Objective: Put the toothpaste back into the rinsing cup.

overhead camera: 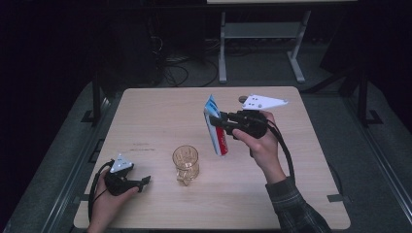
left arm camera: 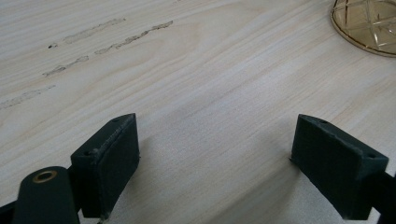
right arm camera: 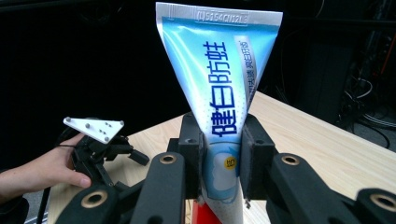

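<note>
Table (overhead camera: pixel 160 111) pale wood; room dark; right gripper (right arm camera: pixel 219 154) pinching toothpaste tube (right arm camera: pixel 219 70); left gripper (left arm camera: pixel 215 163) spread.

Left gripper (overhead camera: pixel 145 181) low, jaws apart; right gripper (overhead camera: pixel 217 120) raised, jaws clamped.

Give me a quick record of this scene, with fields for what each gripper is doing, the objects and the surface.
right gripper: shut on toothpaste tube, held above the table, crimped end up
left gripper: open, nothing between its jaws, low over the table
glass: amber cut-glass tumbler, upright between the grippers
surface: light wooden table
</note>
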Available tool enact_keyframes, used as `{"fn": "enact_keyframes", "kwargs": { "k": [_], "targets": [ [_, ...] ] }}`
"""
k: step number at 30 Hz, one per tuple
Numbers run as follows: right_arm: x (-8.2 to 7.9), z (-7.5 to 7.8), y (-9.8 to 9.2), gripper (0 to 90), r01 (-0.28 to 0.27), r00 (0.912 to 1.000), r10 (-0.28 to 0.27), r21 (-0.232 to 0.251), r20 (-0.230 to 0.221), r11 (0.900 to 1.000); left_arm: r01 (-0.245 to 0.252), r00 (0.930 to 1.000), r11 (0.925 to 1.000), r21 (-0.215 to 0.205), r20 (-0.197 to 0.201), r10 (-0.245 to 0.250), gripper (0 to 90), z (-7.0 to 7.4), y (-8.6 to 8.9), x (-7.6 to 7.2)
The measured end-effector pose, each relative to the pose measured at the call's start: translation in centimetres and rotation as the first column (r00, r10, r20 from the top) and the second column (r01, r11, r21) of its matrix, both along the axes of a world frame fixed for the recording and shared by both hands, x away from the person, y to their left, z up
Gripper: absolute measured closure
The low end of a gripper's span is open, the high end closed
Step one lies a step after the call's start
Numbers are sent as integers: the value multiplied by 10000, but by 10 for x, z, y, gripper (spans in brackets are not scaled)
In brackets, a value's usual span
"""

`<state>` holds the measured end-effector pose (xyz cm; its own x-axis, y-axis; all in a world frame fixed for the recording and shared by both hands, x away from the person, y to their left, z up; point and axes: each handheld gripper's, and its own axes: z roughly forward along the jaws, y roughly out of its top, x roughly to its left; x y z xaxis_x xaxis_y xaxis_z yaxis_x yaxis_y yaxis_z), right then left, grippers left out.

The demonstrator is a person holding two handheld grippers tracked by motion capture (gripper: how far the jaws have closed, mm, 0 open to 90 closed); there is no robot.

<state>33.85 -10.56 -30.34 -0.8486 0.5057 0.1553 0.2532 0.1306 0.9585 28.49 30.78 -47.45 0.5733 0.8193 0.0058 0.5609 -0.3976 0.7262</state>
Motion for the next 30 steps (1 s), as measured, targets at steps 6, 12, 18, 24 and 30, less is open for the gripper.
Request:
{"fn": "enact_keyframes", "kwargs": {
  "k": [6, 12, 18, 24, 30],
  "targets": [
    [2, 4, 11, 732, -194, 9997, 194, 16, 124, 9998, -2, 10000, 10000, -2, 2, 2, 142, 0, 0, 0],
    [4, 8, 24, 732, -412, 9990, 412, 18, 187, 9991, -2, 10000, 10000, 1, 0, 2, 142, 0, 0, 0],
    [6, 11, 36, 732, -613, 9976, 614, -39, 332, 9981, -2, 10000, 10000, -2, 1, 2, 142, 0, 0, 0],
    [7, 12, 48, 731, -741, 9968, 744, -124, 300, 9972, -1, 10000, 10000, -1, 1, 1, 142, 0, 0, 0],
    [8, 12, 58, 731, -888, 9955, 890, -69, 312, 9960, -2, 10000, 10000, -3, 4, 2, 142, 0, 0, 0]
  ]
}}
